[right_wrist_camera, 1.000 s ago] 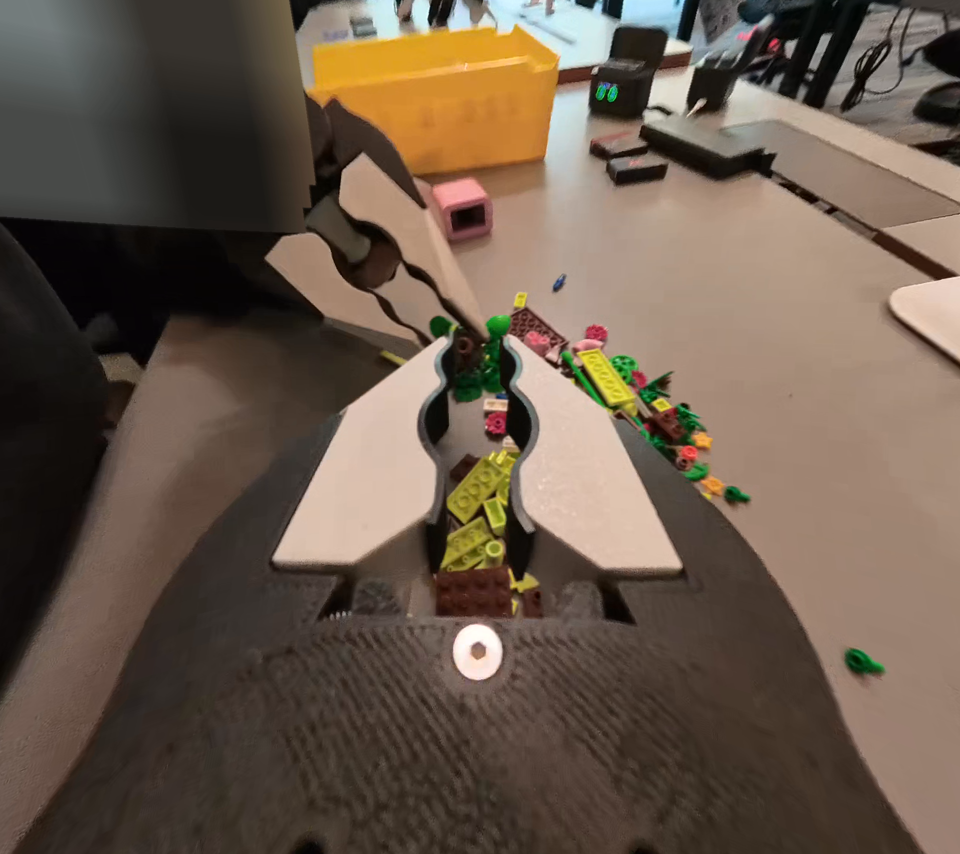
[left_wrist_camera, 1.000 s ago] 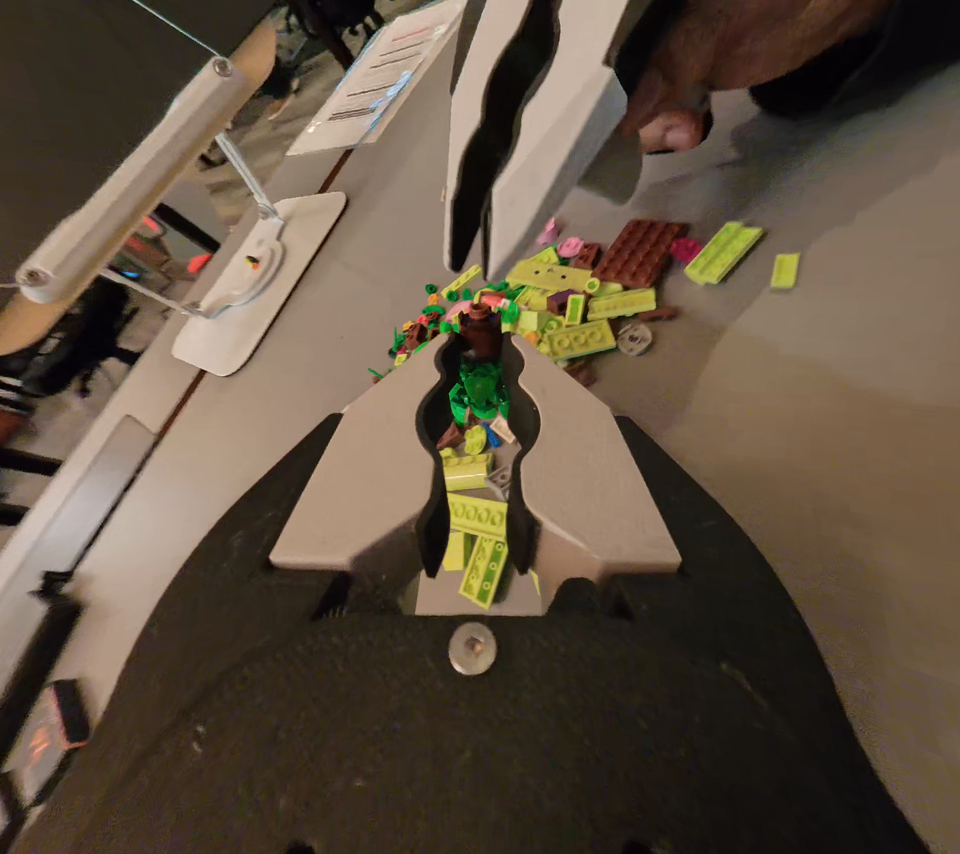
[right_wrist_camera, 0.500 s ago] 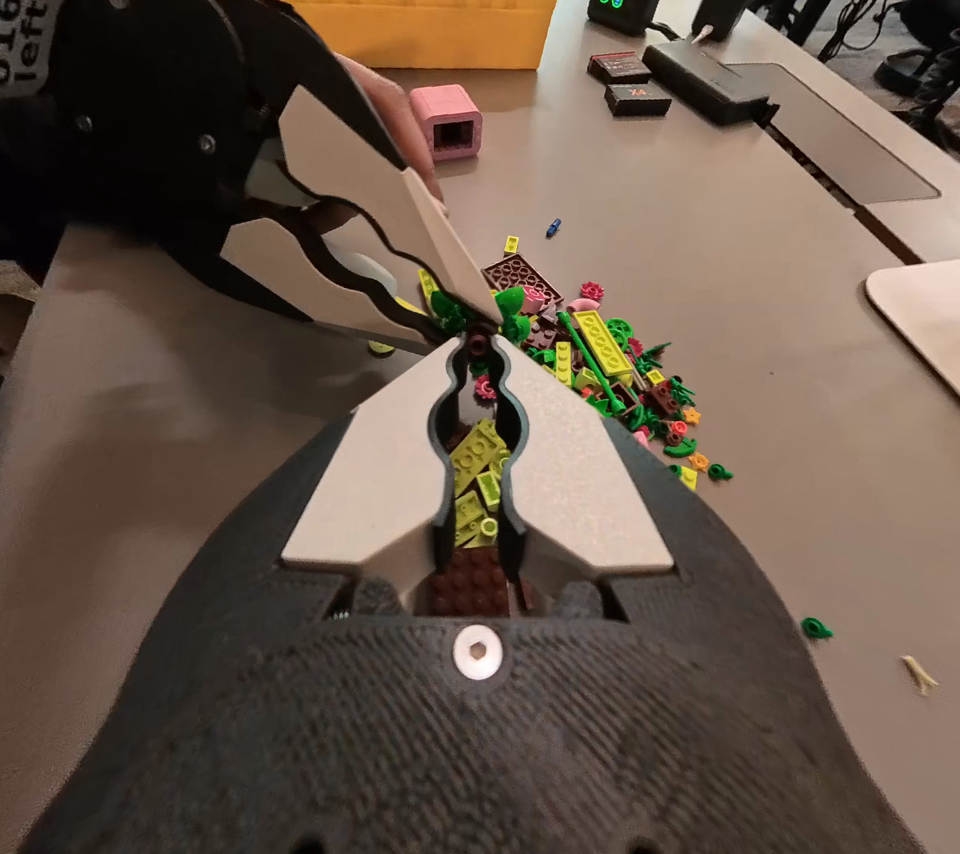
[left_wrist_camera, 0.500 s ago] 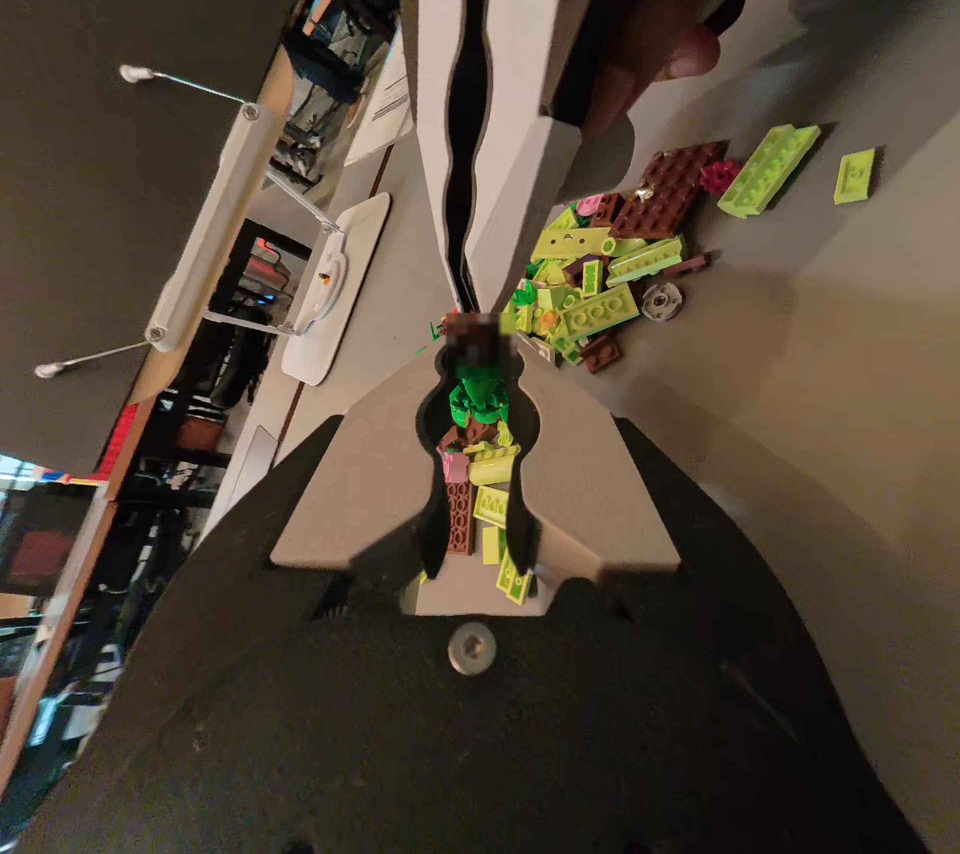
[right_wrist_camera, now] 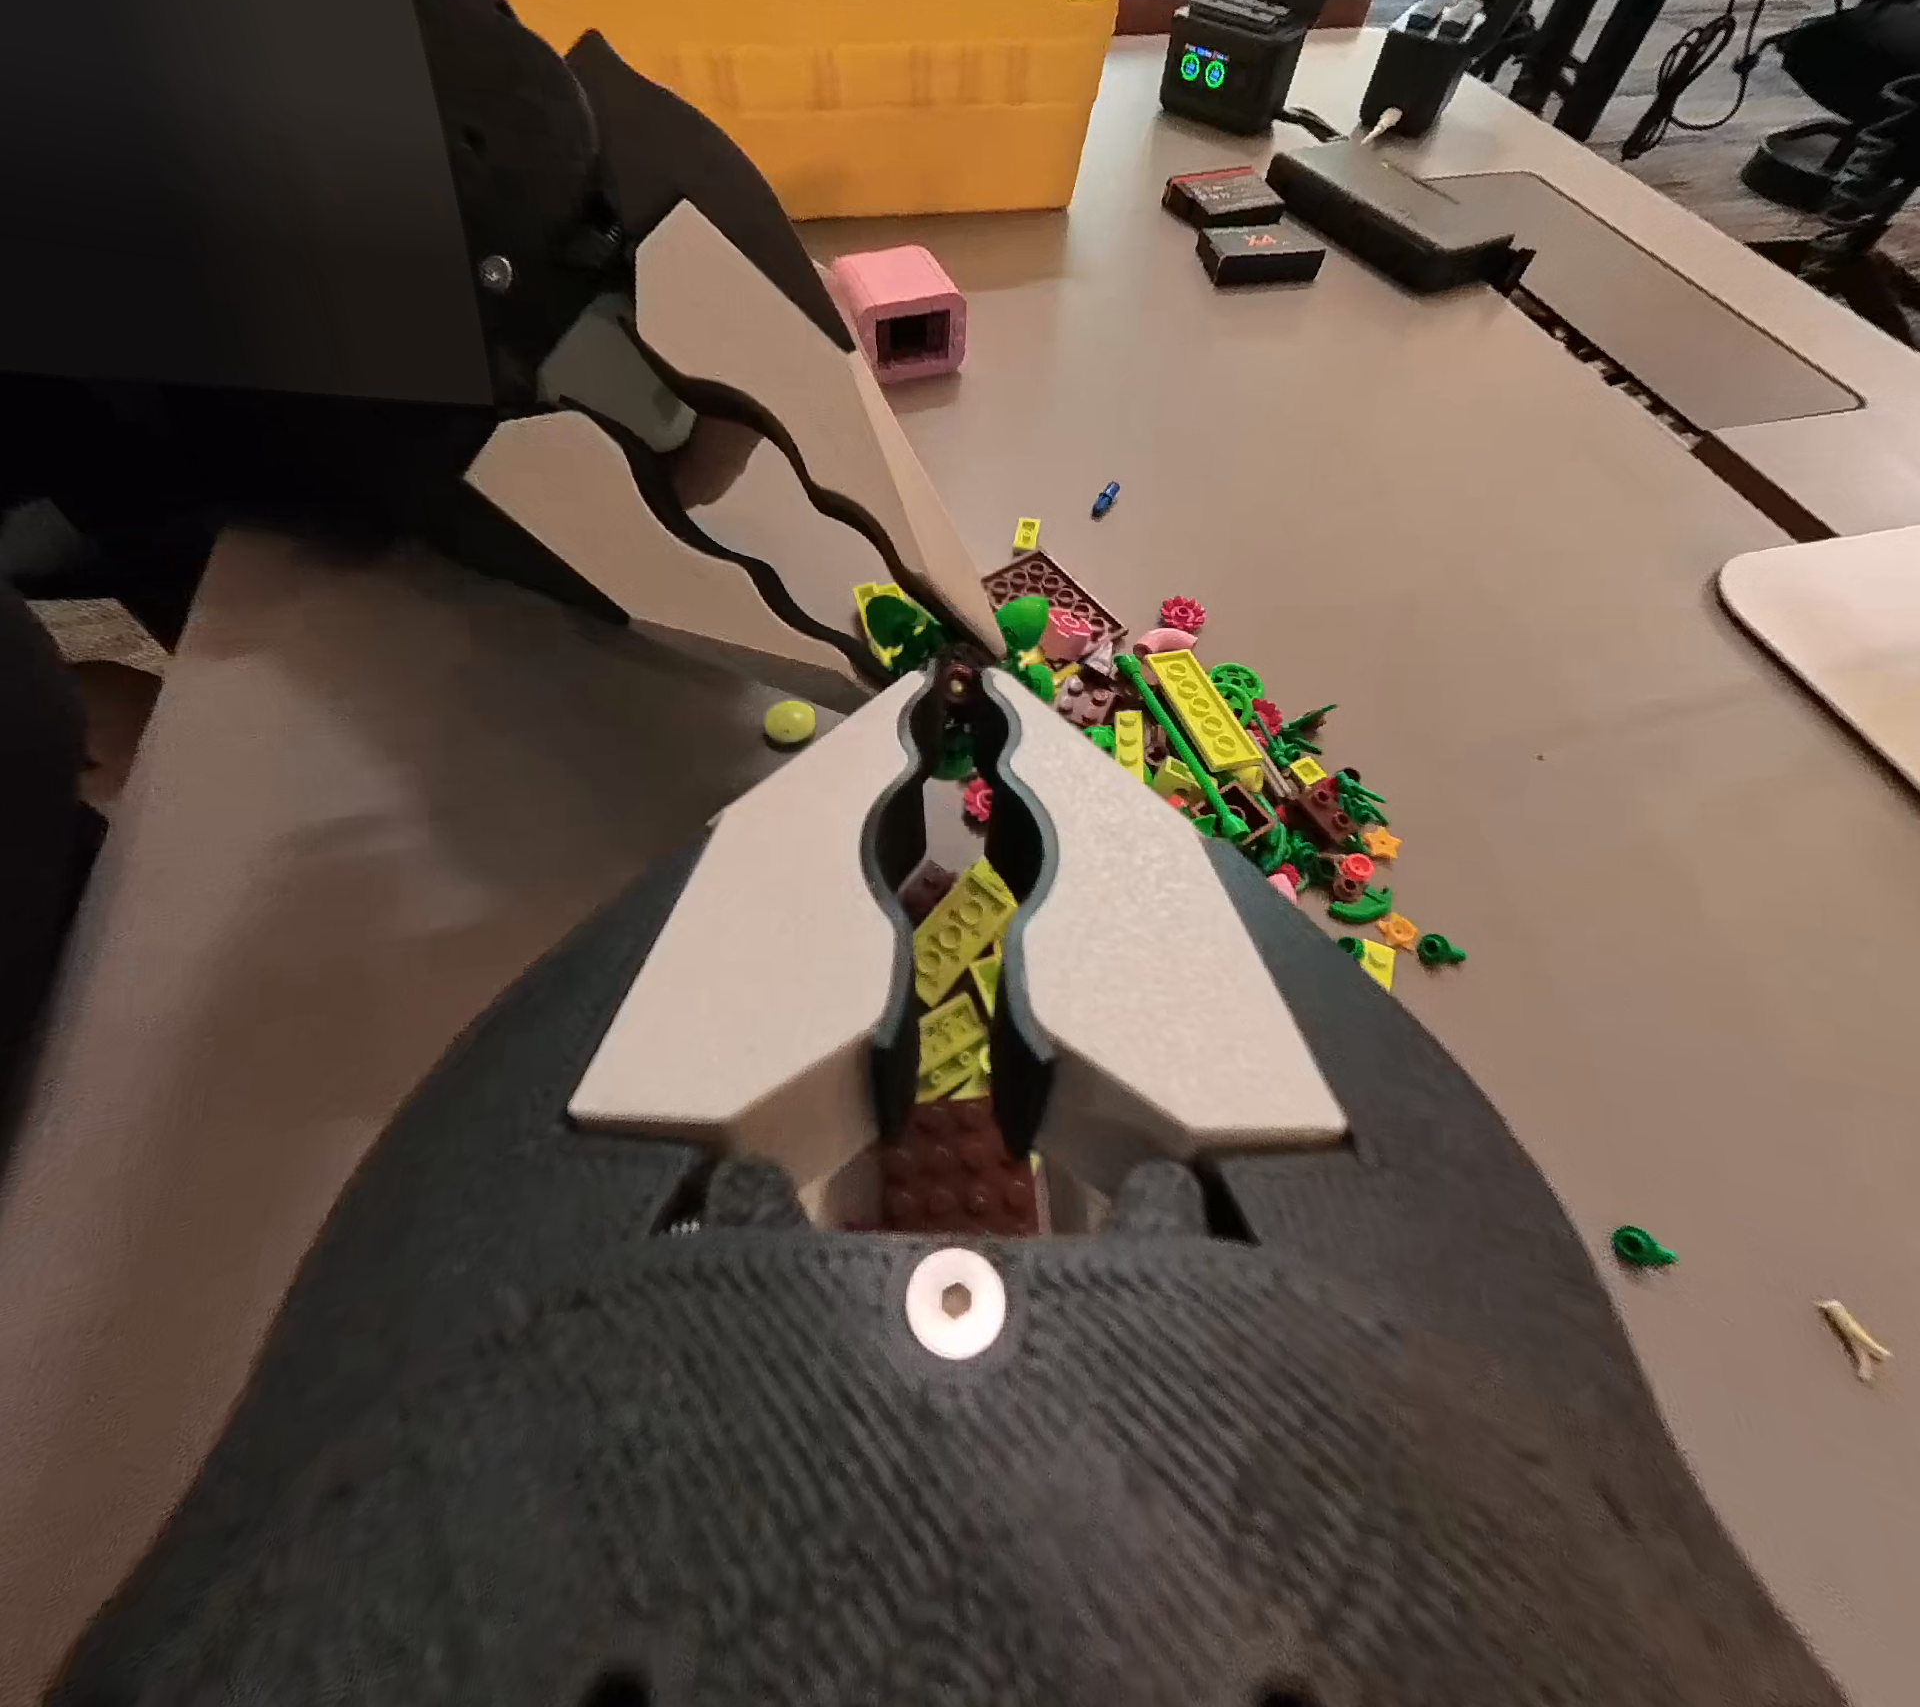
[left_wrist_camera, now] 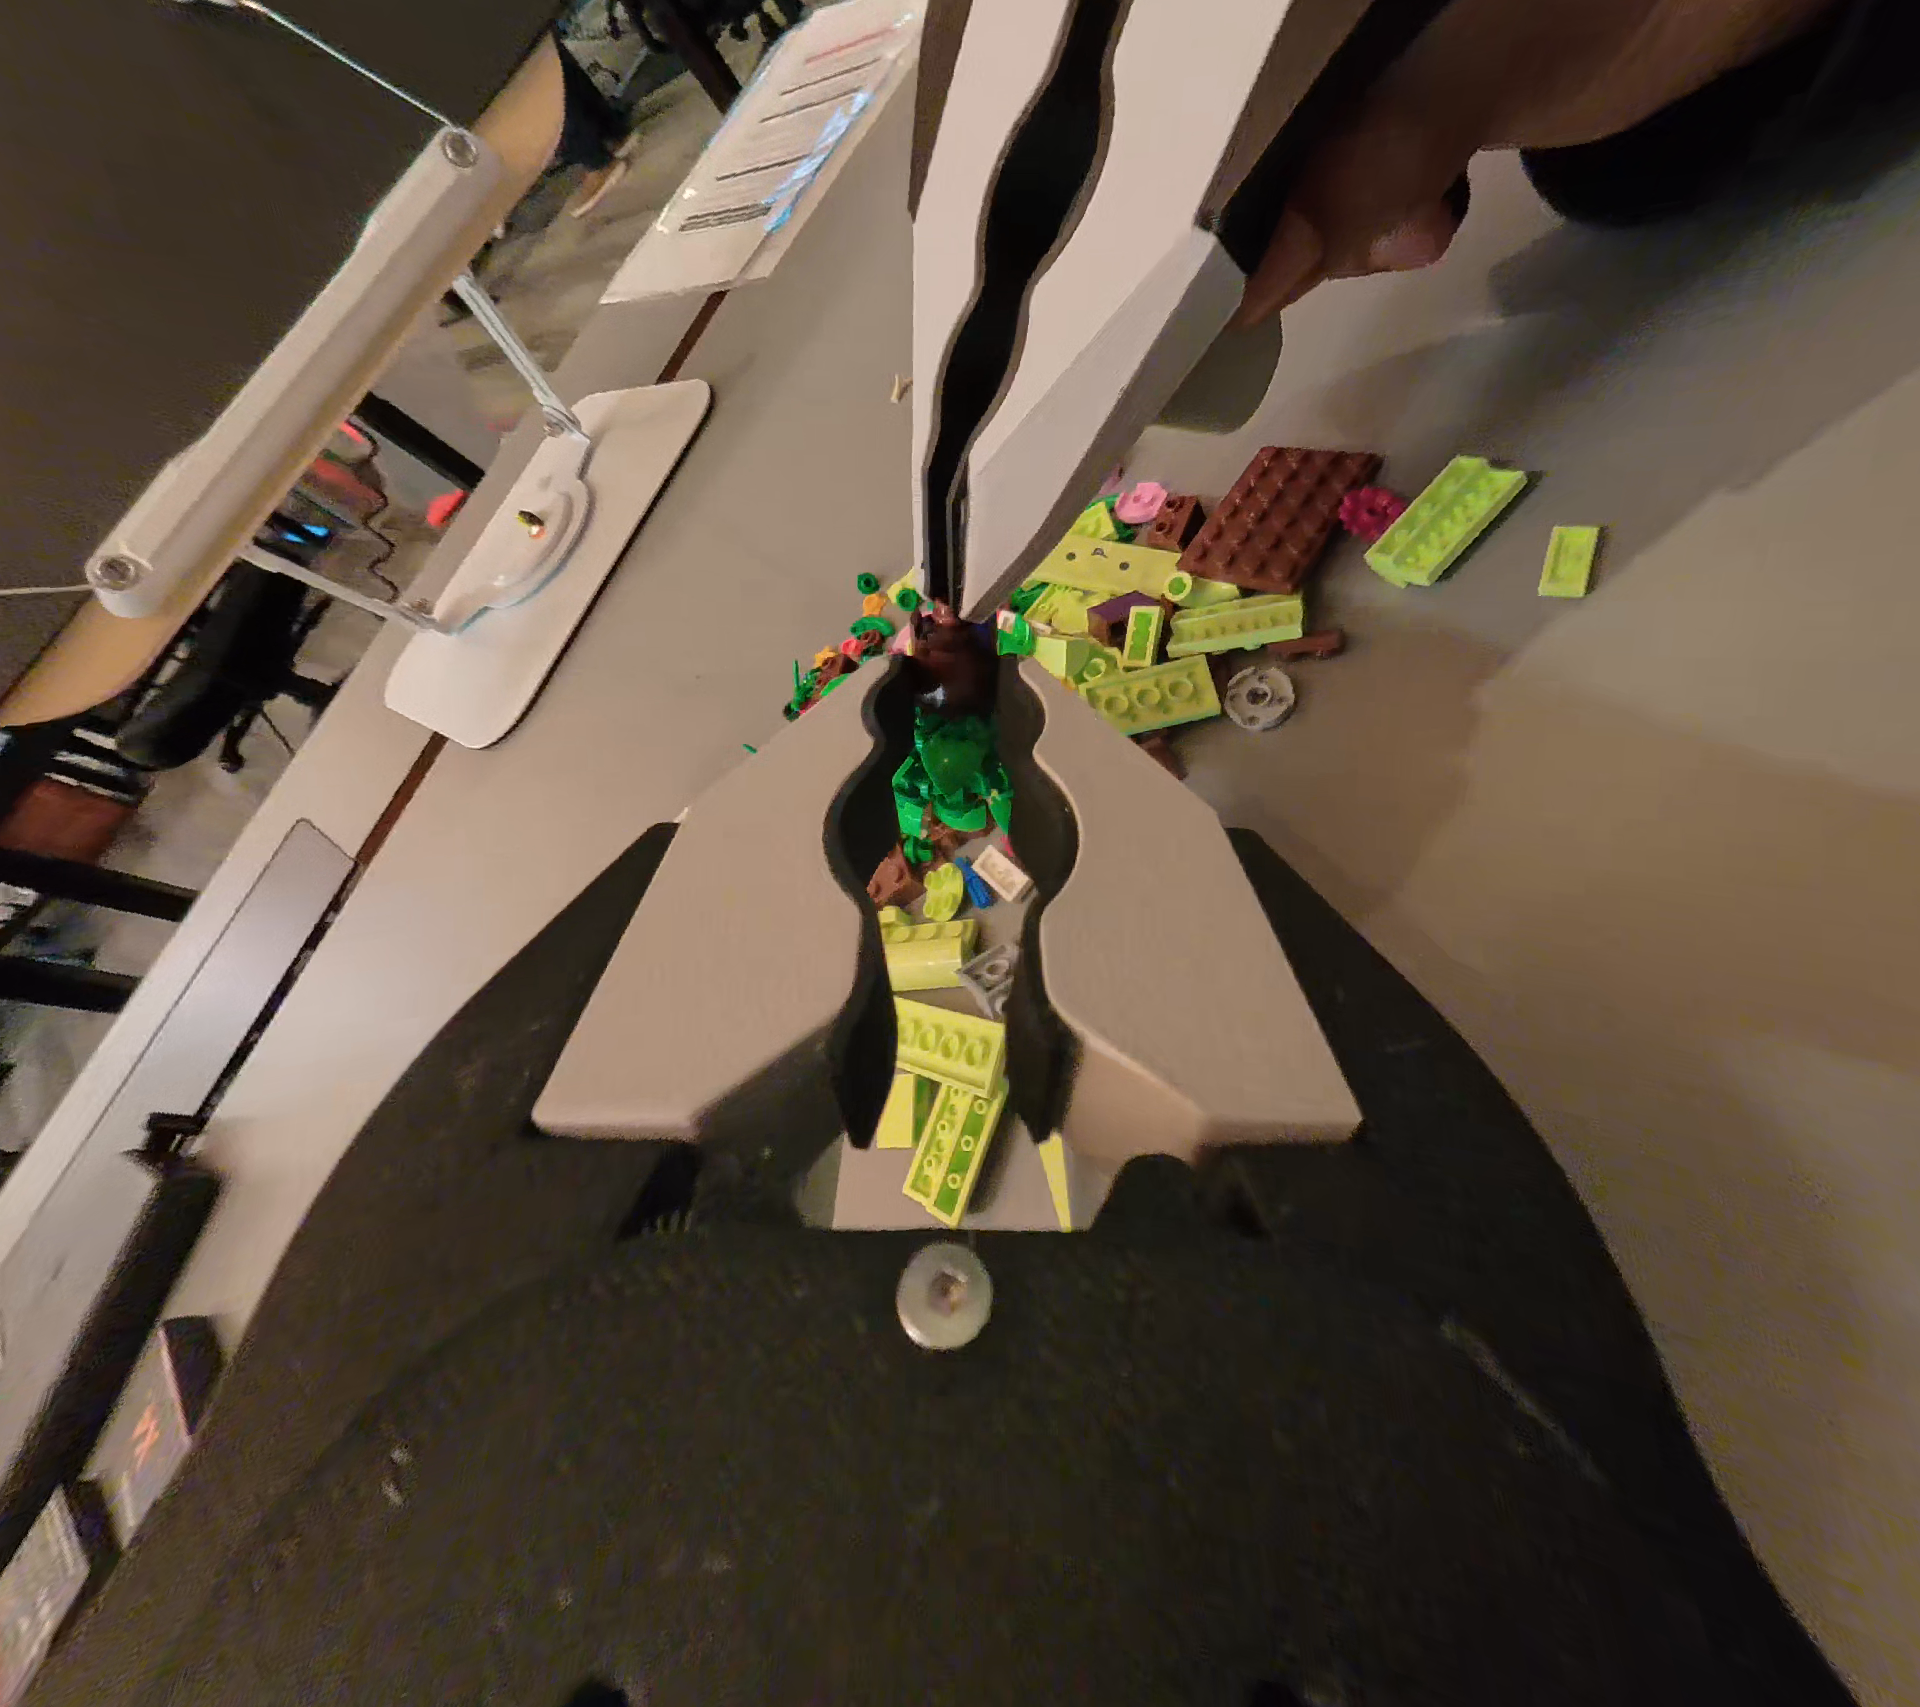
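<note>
1. Left wrist view: left hand-held gripper (left_wrist_camera: 951,670) is sitting at frame centre, jaws narrow, pinching a small dark-brown piece (left_wrist_camera: 948,655) at its tips. Green leafy parts (left_wrist_camera: 945,779) are hanging just below, inside the jaw gap.
2. Right hand-held gripper (left_wrist_camera: 951,592) is coming down from the upper centre, long axis near vertical in frame, jaws nearly closed, tips meeting the same brown piece from above. Both are equally near.
3. Brick pile (left_wrist_camera: 1164,608) is lying right of centre on the grey surface (left_wrist_camera: 1558,826). Counted: one brown plate (left_wrist_camera: 1278,514), one grey round piece (left_wrist_camera: 1259,698); lime bricks too many to count.
4. Right wrist view: right hand-held gripper (right_wrist_camera: 961,683) is closing narrow on the brown piece (right_wrist_camera: 956,678); left hand-held gripper (right_wrist_camera: 971,639) is entering from the upper left, diagonal axis, tips touching it.
5. One yellow bin (right_wrist_camera: 821,26), one pink cube (right_wrist_camera: 902,312) in the upper half.
</note>
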Motion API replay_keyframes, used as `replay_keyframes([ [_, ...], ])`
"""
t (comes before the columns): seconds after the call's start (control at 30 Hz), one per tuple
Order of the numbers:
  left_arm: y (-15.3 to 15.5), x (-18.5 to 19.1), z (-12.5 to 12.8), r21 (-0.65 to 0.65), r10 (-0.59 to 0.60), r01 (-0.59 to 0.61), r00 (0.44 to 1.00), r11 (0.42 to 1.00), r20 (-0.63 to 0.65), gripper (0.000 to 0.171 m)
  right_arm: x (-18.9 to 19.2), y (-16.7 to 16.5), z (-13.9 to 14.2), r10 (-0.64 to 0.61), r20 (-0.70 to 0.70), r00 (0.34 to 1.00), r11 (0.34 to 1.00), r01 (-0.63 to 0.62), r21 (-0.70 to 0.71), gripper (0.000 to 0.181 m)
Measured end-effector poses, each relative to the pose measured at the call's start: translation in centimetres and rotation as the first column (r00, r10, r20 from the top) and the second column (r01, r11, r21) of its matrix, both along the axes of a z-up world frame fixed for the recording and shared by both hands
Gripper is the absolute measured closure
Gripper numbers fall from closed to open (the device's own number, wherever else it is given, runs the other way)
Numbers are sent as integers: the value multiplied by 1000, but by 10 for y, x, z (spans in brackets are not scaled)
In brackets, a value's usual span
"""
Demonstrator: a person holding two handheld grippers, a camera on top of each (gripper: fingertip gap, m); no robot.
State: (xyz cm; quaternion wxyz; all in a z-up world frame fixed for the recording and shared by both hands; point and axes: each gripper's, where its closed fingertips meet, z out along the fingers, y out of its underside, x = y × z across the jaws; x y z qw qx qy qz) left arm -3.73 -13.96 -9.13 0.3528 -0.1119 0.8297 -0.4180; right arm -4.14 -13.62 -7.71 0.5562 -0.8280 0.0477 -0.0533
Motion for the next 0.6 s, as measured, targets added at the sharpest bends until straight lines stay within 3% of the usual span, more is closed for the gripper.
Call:
replay_keyframes([
  [0.1, 18, 11, -17, 102, 69, -67, 998, 993, -15, 159, 7, -9, 21, -33, 8, 999, 996, 33, 82, 180],
  [0.17, 13, 9, -9, -10, 29, -30, 997, 999, -72, 160, 17, -24, 44, -67, -17, 998, 985, 69, 159, 180],
  [0.23, 10, 7, -7, -50, 11, -17, 994, 999, -105, 160, 25, -33, 48, -87, -36, 996, 981, 92, 171, 180],
  [0.4, 11, 8, -7, -80, -7, -2, 994, 997, -108, 160, 31, -24, -6, -77, -123, 989, 997, 76, -15, 179],
  [0.47, 12, 8, -6, -112, -14, -1, 991, 994, -133, 160, 35, -24, -31, -97, -87, 991, 988, 86, -125, 179],
  [0.6, 13, 9, -5, -149, -23, -1, 987, 989, -159, 160, 41, -25, -47, -132, -64, 989, 974, 117, -191, 178],
])
